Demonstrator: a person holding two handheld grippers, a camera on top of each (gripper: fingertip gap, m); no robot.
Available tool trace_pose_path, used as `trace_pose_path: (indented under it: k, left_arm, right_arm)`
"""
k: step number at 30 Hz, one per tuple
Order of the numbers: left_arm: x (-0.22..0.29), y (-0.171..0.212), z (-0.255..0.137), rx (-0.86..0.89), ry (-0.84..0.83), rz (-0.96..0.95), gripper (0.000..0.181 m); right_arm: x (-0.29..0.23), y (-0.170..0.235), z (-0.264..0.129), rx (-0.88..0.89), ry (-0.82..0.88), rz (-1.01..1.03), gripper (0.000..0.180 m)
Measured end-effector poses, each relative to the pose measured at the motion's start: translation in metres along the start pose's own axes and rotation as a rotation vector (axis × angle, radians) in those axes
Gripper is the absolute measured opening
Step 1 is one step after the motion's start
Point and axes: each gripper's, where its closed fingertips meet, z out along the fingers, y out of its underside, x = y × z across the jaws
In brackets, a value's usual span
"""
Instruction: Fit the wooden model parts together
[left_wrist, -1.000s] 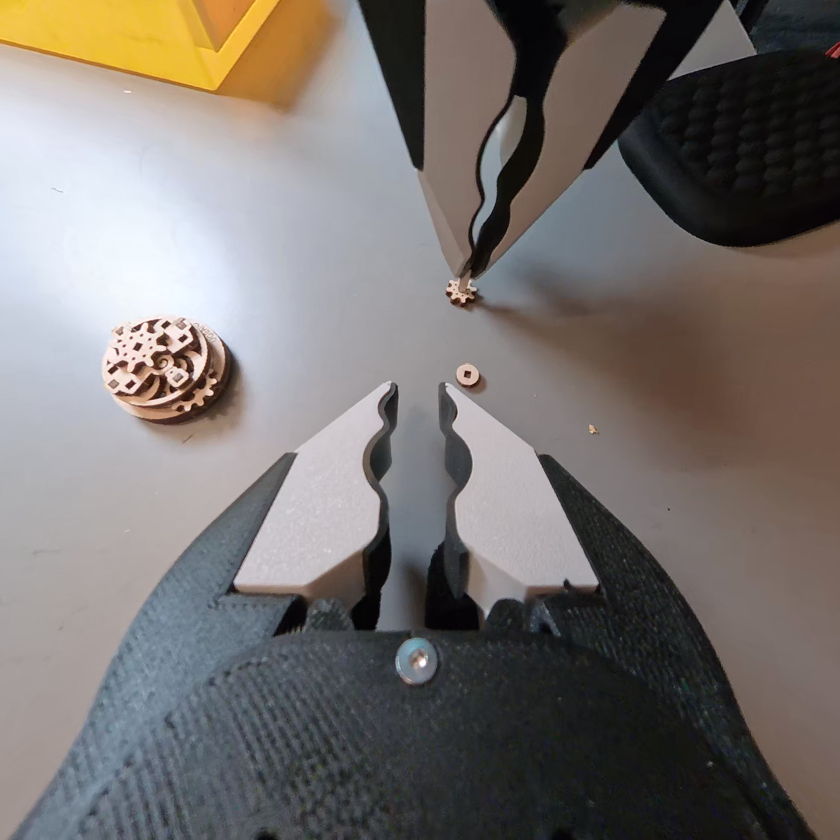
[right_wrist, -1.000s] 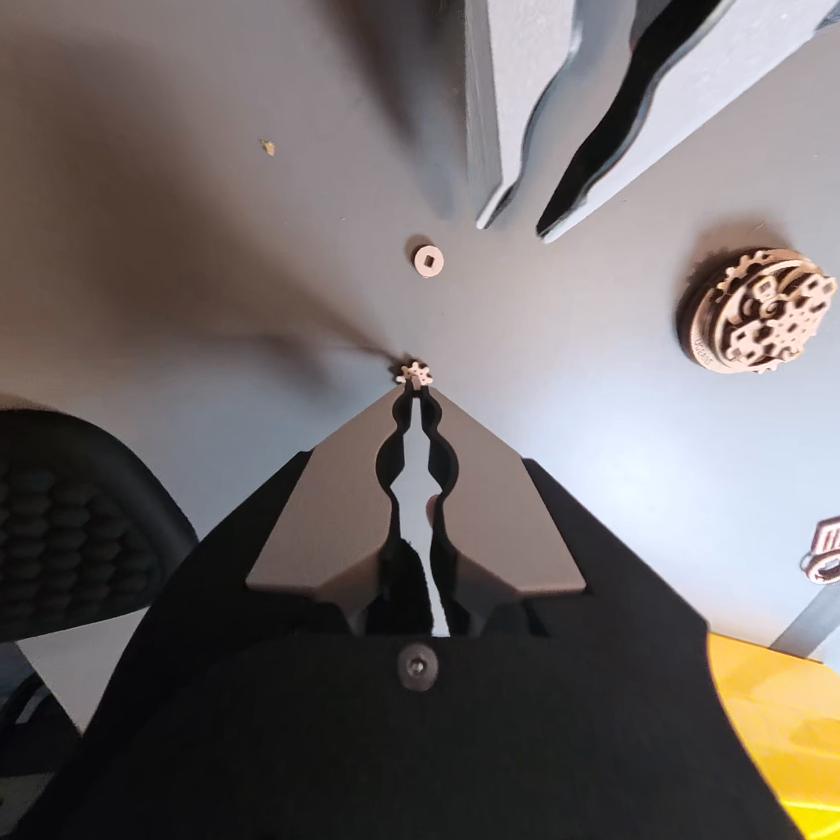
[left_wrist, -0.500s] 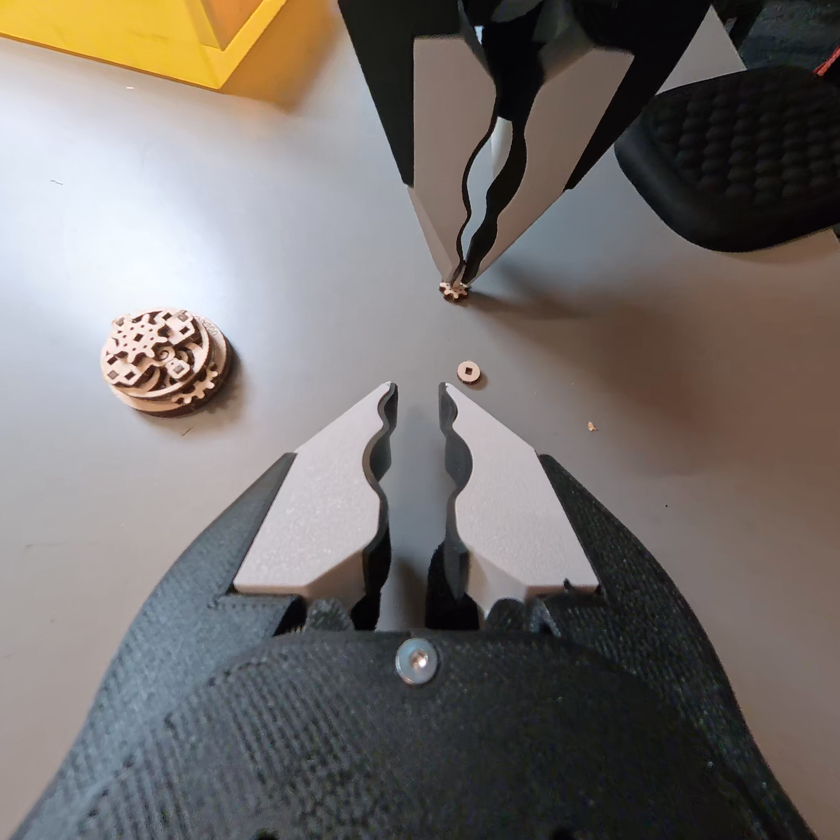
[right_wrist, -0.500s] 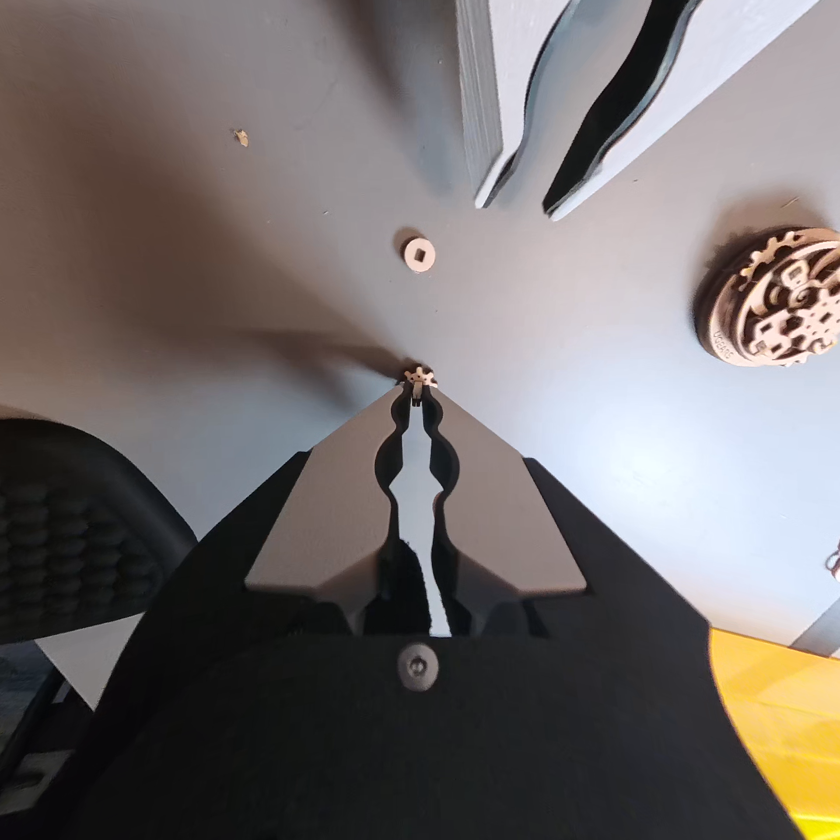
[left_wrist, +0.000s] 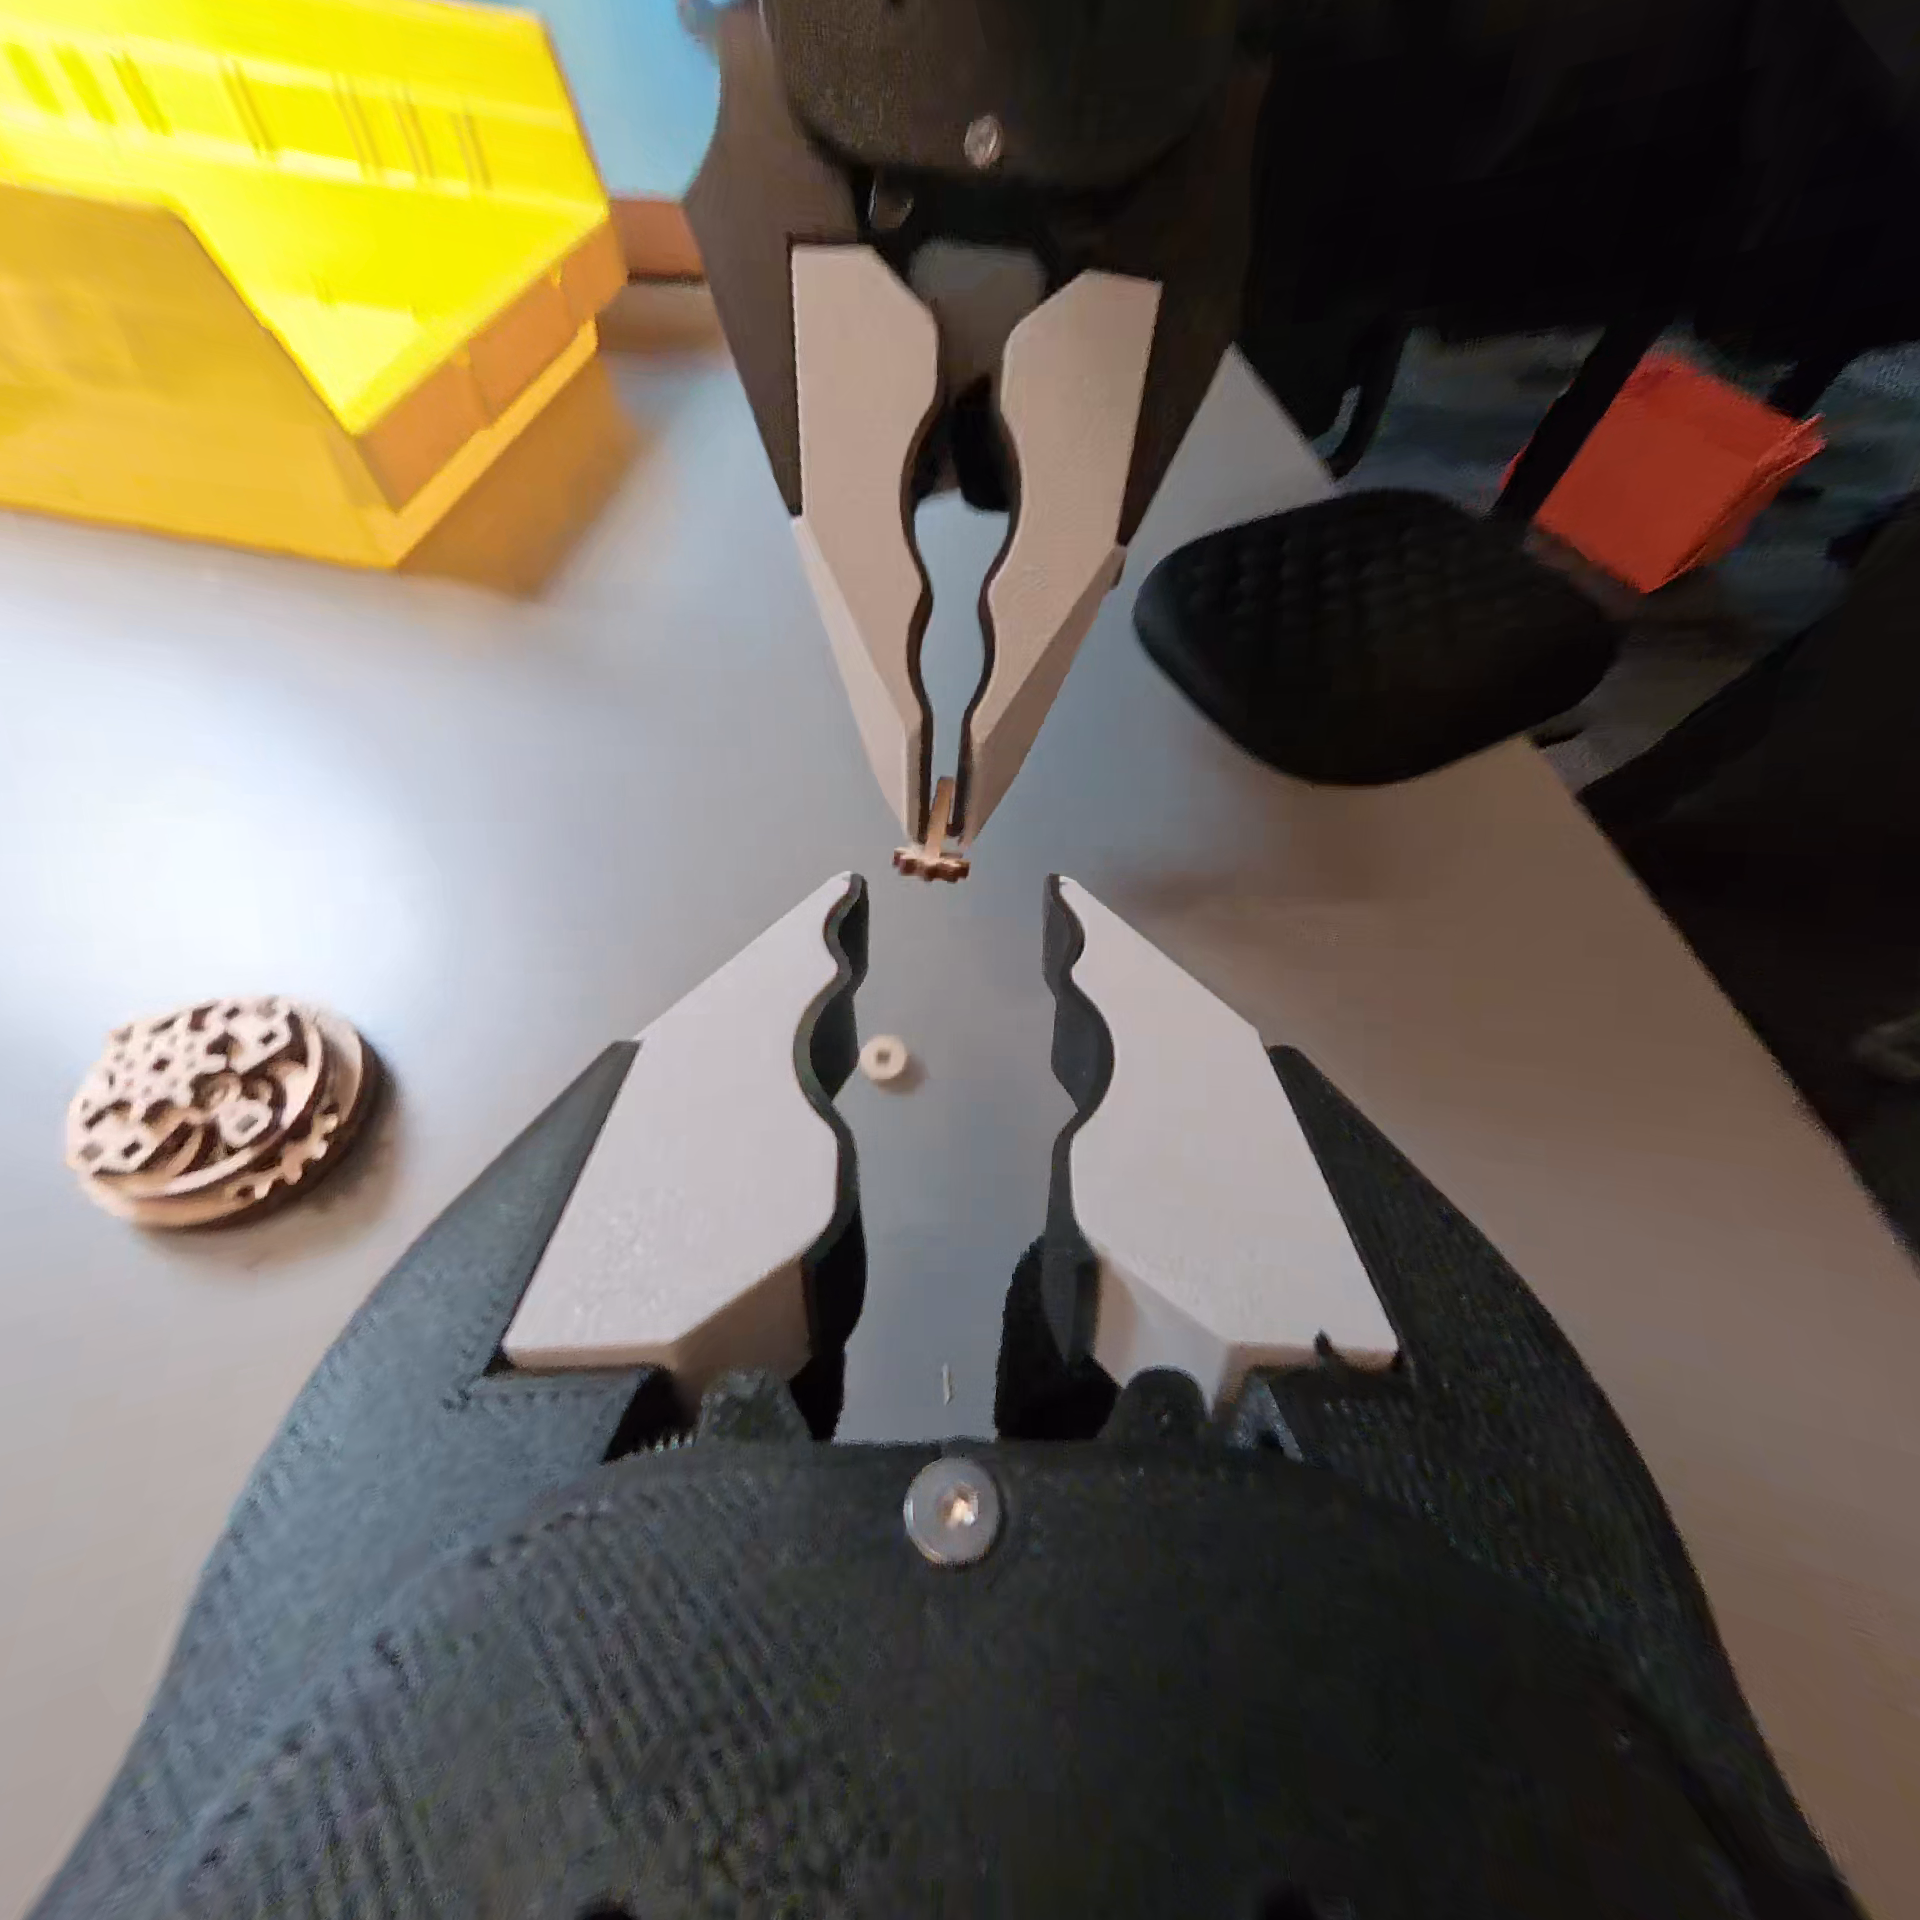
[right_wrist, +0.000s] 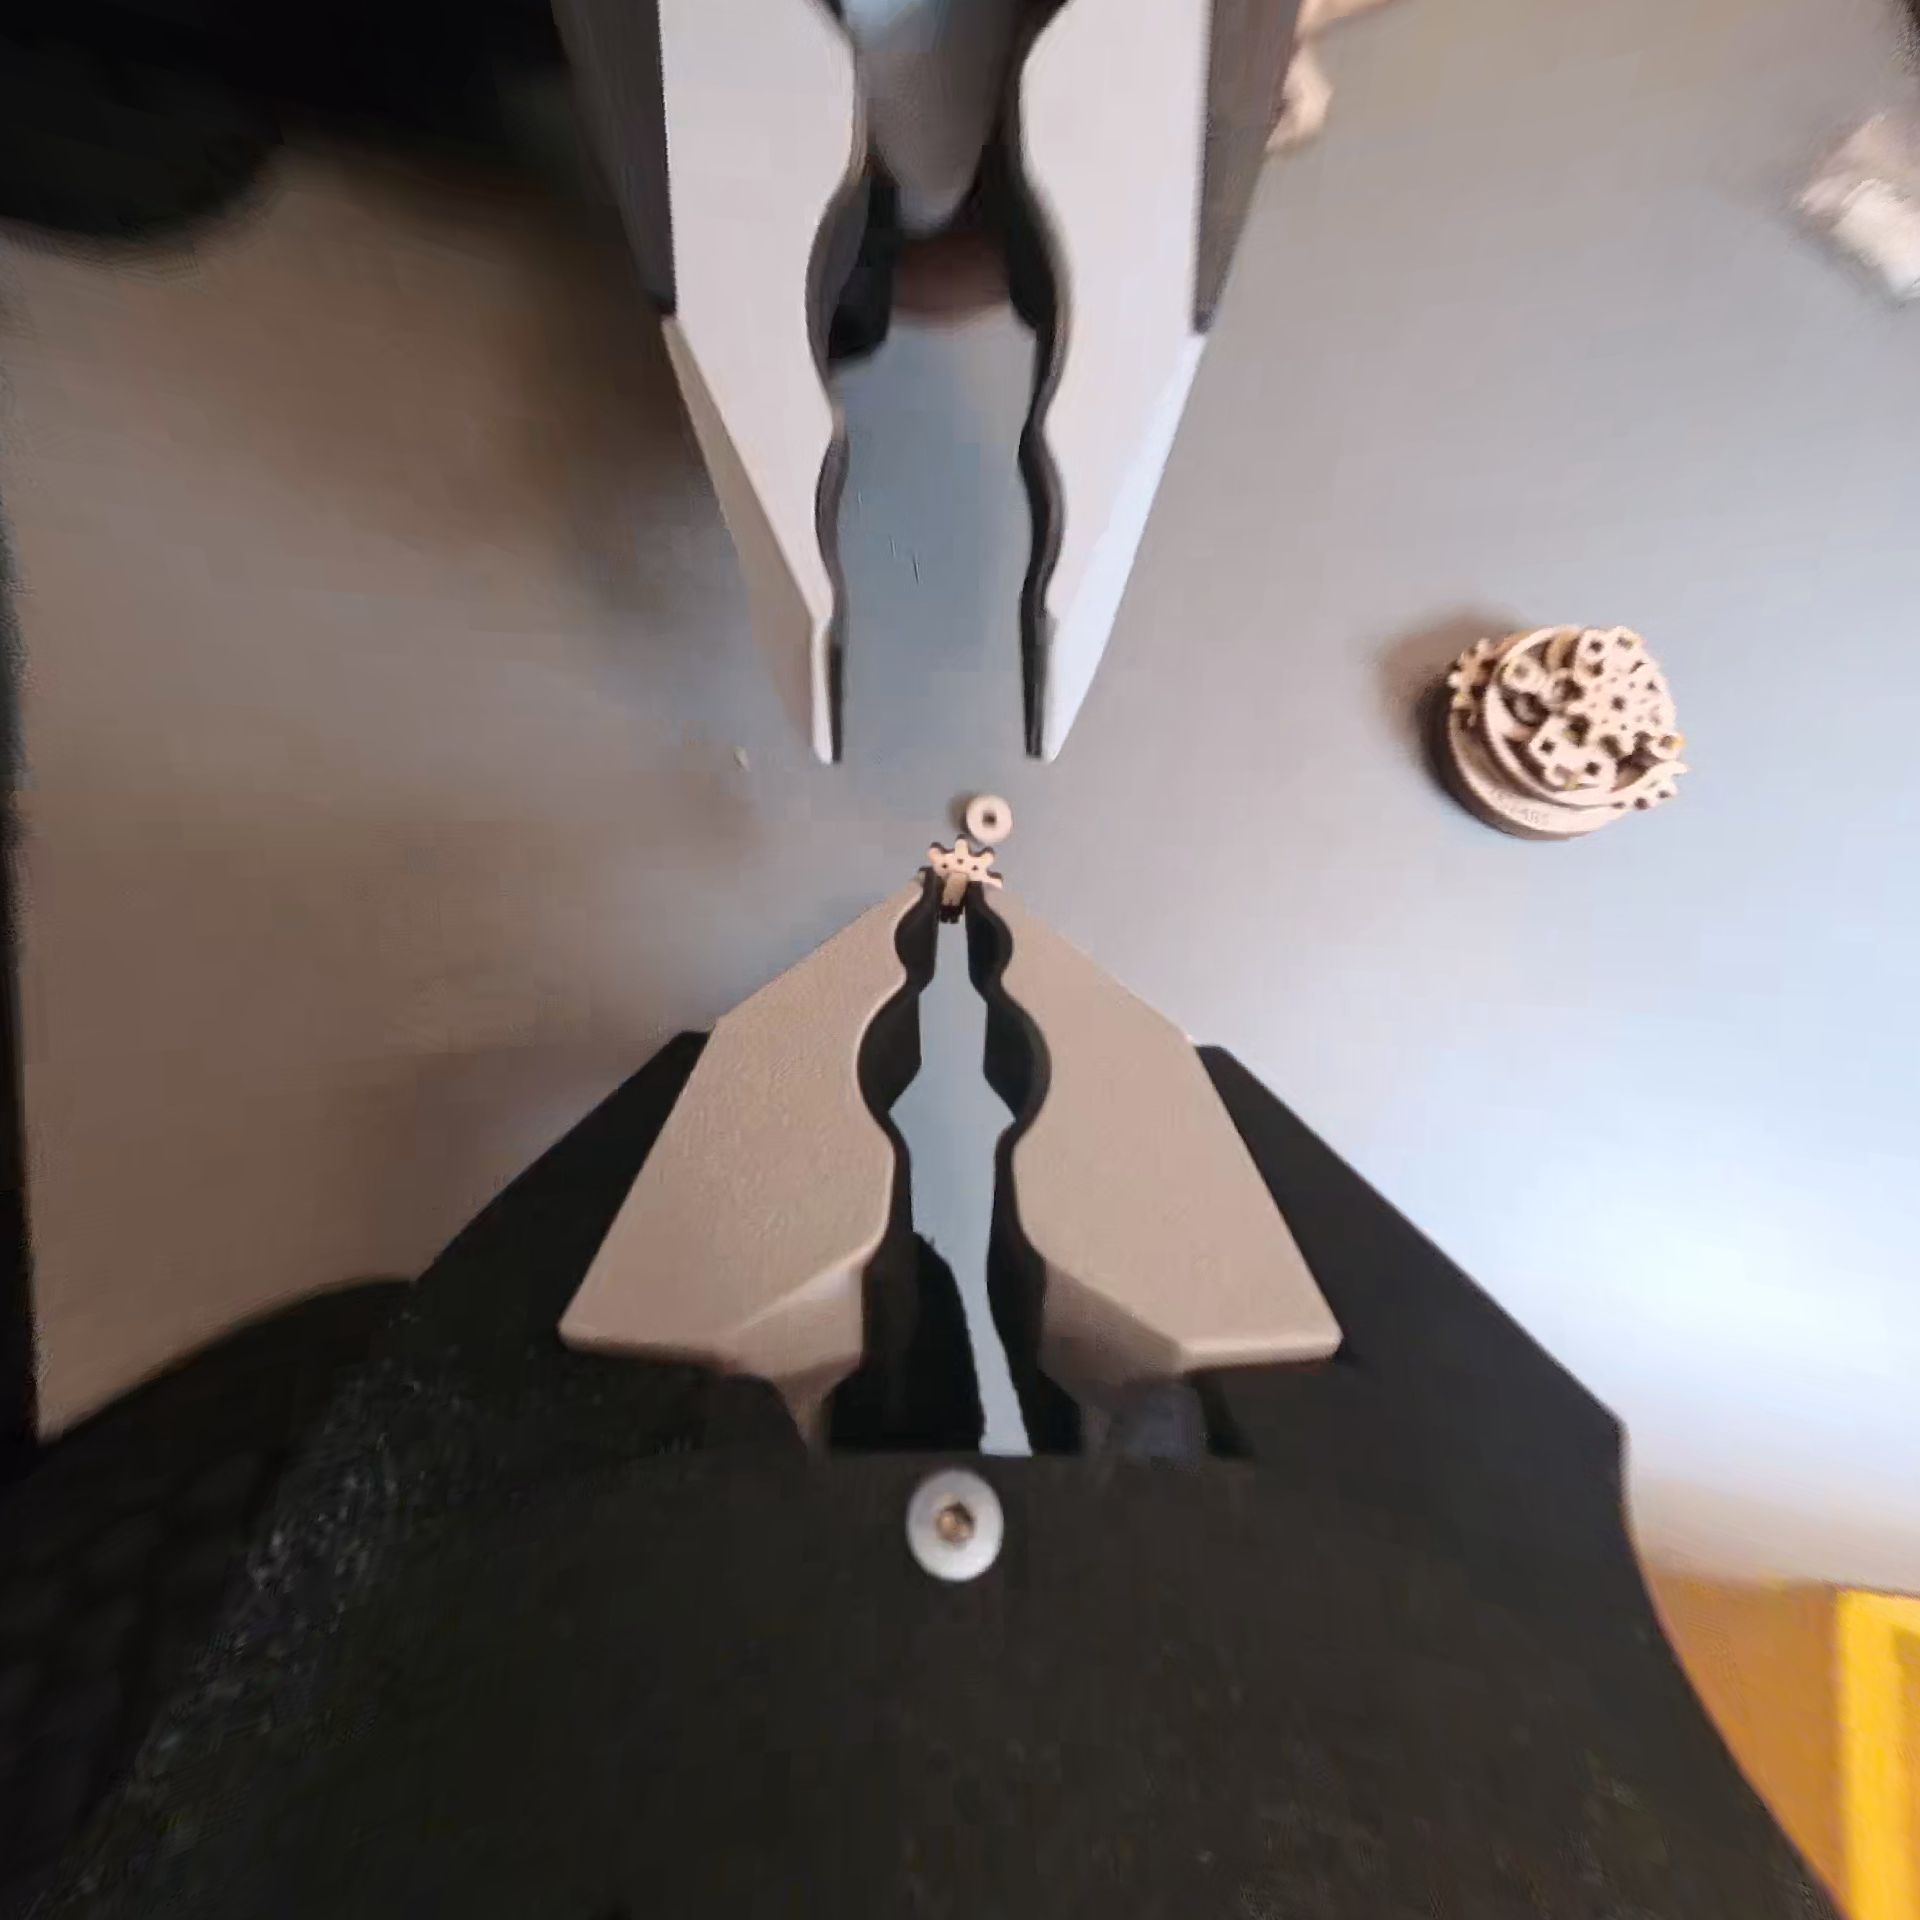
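My right gripper (right_wrist: 948, 896) is shut on the stem of a tiny wooden gear (right_wrist: 964, 864) and holds it above the grey table; the gear also shows in the left wrist view (left_wrist: 930, 858) at that gripper's tips (left_wrist: 943, 826). My left gripper (left_wrist: 951, 883) is open and empty, facing the right one tip to tip; it shows in the right wrist view (right_wrist: 932, 753). A small wooden washer (left_wrist: 891, 1062) lies on the table between the left fingers, and also shows in the right wrist view (right_wrist: 986, 815). A round wooden gear assembly (left_wrist: 213, 1107) lies to the left (right_wrist: 1558, 743).
A yellow bin (left_wrist: 281, 322) stands at the back left of the grey table (left_wrist: 312, 779). A black padded chair part (left_wrist: 1371, 634) and a red object (left_wrist: 1662, 478) are past the table's right edge. The grippers are tip to tip, or close to it. Left tips and right tips are each some 6 cm from the small wooden washer (left_wrist: 891, 1062). My right wrist view (right_wrist: 980, 819) looks at it from another angle.
The right gripper lifted the small gear off the table and moved it toward the left gripper. The left gripper opened wider and rose, so the washer now lies between its fingers.
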Motion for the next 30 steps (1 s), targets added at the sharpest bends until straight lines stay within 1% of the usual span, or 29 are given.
trace_pose_path:
  k: [3,5,9,11,13,16,21,25,30]
  left_arm:
    - [0.013,-0.013,-0.001,0.061,0.052,-0.007,0.03]
    - [0.018,-0.016,0.004,0.067,0.061,-0.019,0.029]
    - [0.028,-0.014,0.017,0.019,0.065,-0.01,0.03]
    - [0.03,-0.016,0.02,0.001,0.032,-0.01,0.03]
    - [0.034,-0.02,0.019,-0.008,0.012,-0.015,0.031]
    - [0.053,-0.024,0.014,0.007,0.036,-0.018,0.031]
    - [0.081,-0.018,0.008,-0.014,0.042,0.017,0.028]
    - [0.097,-0.017,0.016,-0.001,0.127,0.039,0.016]
    - [0.102,-0.02,0.034,0.005,0.209,0.076,0.009]
  right_arm:
    - [-0.009,-0.011,-0.014,0.235,0.003,0.084,0.002]
    - [-0.019,-0.01,-0.021,0.31,0.01,0.106,0.003]
    - [-0.032,0.014,-0.022,0.225,0.071,0.095,0.003]
    - [-0.035,0.017,-0.024,0.191,0.109,0.063,0.003]
    - [-0.045,0.007,-0.028,0.217,0.11,0.034,0.003]
    - [-0.057,-0.011,-0.034,0.255,0.139,-0.045,0.003]
    - [-0.081,-0.035,-0.038,0.333,0.148,-0.132,0.003]
    - [-0.095,-0.037,-0.04,0.362,0.158,-0.13,0.003]
    - [-0.097,-0.025,-0.047,0.379,0.2,-0.077,0.002]
